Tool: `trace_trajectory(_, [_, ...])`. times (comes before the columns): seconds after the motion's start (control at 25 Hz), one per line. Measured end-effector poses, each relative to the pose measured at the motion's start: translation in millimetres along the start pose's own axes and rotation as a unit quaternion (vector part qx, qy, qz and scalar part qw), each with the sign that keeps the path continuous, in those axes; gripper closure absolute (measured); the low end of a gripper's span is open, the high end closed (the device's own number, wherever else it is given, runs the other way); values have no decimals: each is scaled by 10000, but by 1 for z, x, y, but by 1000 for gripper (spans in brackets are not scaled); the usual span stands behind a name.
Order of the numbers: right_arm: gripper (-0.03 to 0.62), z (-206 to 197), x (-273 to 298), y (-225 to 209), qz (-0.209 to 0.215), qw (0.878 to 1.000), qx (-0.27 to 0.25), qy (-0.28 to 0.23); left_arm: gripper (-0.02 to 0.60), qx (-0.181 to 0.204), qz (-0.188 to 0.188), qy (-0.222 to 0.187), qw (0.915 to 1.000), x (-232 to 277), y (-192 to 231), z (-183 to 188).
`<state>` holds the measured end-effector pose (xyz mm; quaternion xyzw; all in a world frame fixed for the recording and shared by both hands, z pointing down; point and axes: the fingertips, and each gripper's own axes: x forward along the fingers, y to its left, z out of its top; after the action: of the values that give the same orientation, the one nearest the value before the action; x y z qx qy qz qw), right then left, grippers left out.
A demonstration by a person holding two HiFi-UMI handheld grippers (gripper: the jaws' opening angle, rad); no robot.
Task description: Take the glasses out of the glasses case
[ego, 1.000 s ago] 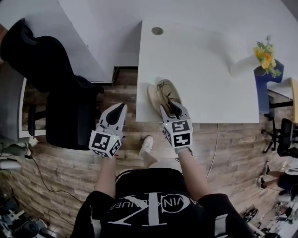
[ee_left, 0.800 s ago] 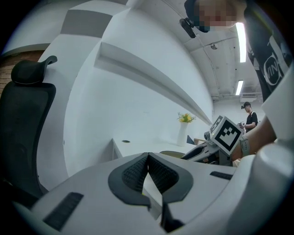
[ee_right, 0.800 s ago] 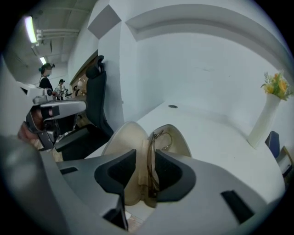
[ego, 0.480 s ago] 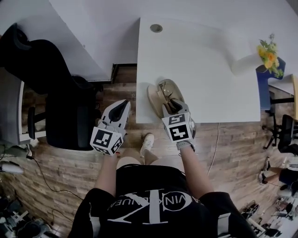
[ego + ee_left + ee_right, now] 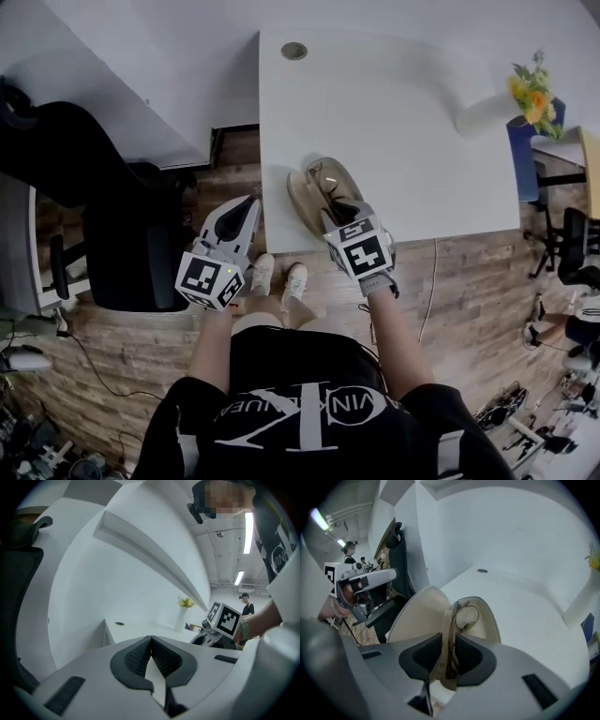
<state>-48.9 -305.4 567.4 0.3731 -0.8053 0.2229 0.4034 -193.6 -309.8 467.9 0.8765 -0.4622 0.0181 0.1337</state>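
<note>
Right hand-held gripper has just been closing, its jaws now narrow and pinching the glasses inside the open glasses case at the desk edge, centre frame, while the left hand-held gripper, jaws together and empty, hangs just left of it.

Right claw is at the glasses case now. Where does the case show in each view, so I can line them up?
Head view: glasses case, open, at the table near edge, just ahead of the right claw.
Left gripper view: cannot make it out.
Right gripper view: centre, its rim between the jaws, which have just been closing.
Shared landmark: the round grommet in the table.
</note>
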Motion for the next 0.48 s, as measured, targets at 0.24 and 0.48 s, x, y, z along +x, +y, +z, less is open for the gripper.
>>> trace_trajectory(0.24, [519, 1, 0, -1, 298, 9984, 469, 78, 566, -49, -245, 68, 9997, 12, 4, 3])
trace_trajectory(0.48, [531, -3, 4, 2, 736, 9941, 687, 412, 566, -180, -367, 113, 9991, 17, 11, 0])
